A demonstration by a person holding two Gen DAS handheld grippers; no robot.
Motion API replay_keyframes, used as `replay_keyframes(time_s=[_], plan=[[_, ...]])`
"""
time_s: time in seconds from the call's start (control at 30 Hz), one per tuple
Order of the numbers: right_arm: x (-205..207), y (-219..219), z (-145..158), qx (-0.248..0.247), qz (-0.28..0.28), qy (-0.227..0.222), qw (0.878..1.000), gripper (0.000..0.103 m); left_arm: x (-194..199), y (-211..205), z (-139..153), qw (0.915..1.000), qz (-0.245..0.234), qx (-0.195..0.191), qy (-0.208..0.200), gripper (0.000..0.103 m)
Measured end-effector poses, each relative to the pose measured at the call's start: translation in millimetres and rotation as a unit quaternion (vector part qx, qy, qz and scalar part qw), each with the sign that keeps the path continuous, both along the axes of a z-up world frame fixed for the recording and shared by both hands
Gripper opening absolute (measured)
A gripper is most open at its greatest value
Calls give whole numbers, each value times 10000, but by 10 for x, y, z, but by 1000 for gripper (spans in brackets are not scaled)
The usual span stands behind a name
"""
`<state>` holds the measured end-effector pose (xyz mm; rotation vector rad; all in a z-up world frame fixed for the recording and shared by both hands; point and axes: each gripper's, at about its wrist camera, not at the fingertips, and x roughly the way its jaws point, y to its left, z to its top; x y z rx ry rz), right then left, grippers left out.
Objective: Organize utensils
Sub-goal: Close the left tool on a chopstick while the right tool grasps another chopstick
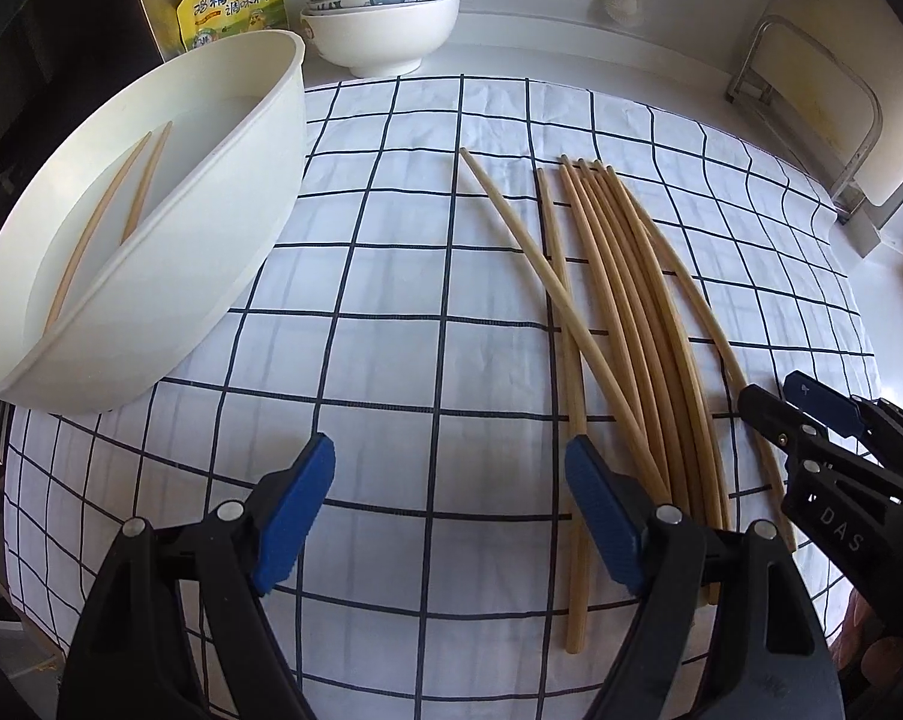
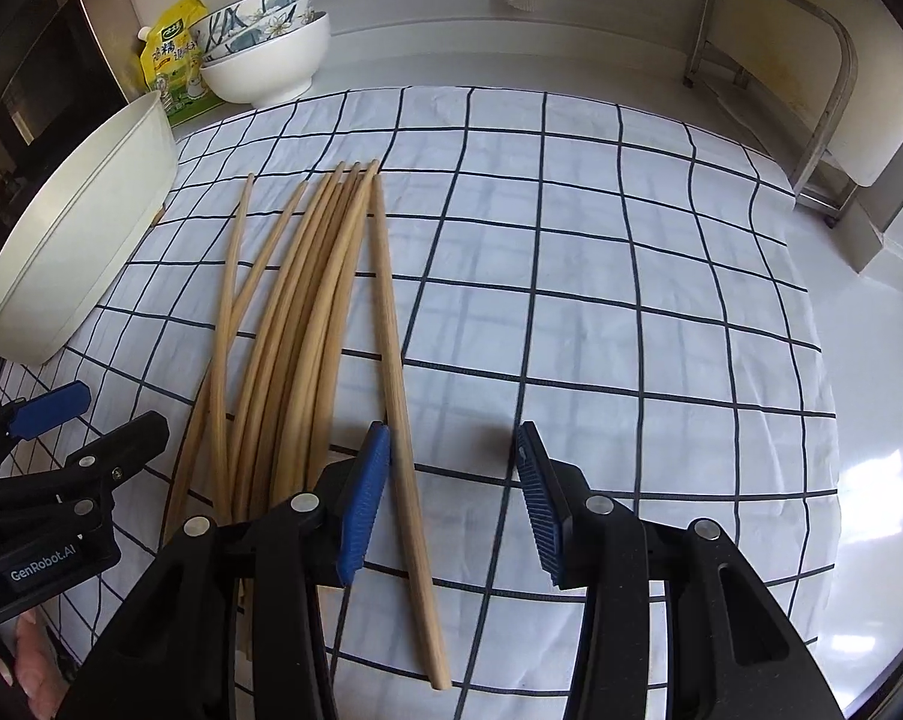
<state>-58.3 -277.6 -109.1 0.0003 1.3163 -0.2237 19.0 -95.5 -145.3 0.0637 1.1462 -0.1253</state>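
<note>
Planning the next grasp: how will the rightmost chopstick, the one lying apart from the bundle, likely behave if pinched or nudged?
The rightmost chopstick looks like a thin, round wooden rod, so probably stiff and light. Being round on the checked cloth, a sideways nudge may roll it. The right gripper is open around it; a pinch near one end might let it tilt.

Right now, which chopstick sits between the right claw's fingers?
The rightmost chopstick, lying a little apart from the bundle. It runs just inside the right claw, beside its left pad; the others lie outside to the left.
</note>
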Motion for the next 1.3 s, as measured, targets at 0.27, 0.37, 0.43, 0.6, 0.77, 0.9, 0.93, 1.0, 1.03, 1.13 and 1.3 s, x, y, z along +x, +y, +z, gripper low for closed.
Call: replay_keyframes(time_s=[0.27, 0.37, 0.43, 0.6, 0.77, 0.9, 0.93, 1.0, 1.03, 1.13, 1.3], plan=[[-8, -49, 19, -39, 9, -12, 10000, 41, 71, -123, -33, 9998, -147, 151, -52, 78], [3, -41, 11, -87, 22, -11, 10000, 41, 72, -161, -67, 9995, -216, 201, -72, 78], [35, -18, -12, -116, 45, -18, 9999, 41, 81, -182, -86, 9992, -268, 294, -39, 73], [101, 38, -56, -233, 219, -36, 9995, 40, 133, -204, -60, 9994, -340, 67, -12, 50], [145, 117, -74, -215, 485, -73, 9986, 17, 194, -326, -18, 9985, -548, 54, -27, 13], [152, 64, -66, 2, 362, -99, 9993, 6, 254, -353, -15, 9981, -602, -94, 76, 7], [153, 43, -61, 63, 304, -108, 9995, 6, 268, -350, -13, 9980, -607, -117, 96, 7], [147, 9, -48, 111, 211, -106, 9997, 6, 273, -349, 2, 9979, -630, -118, 94, 7], [142, -4, -38, 129, 178, -111, 9997, 6, 272, -345, 12, 9979, -644, -93, 77, 7], [123, -45, 1, 179, 87, -131, 9997, 6, 281, -335, 58, 9977, -683, 5, 13, 7], [94, -74, 76, 199, -22, -171, 9997, 6, 317, -295, 101, 9974, -704, 120, -54, 7]])
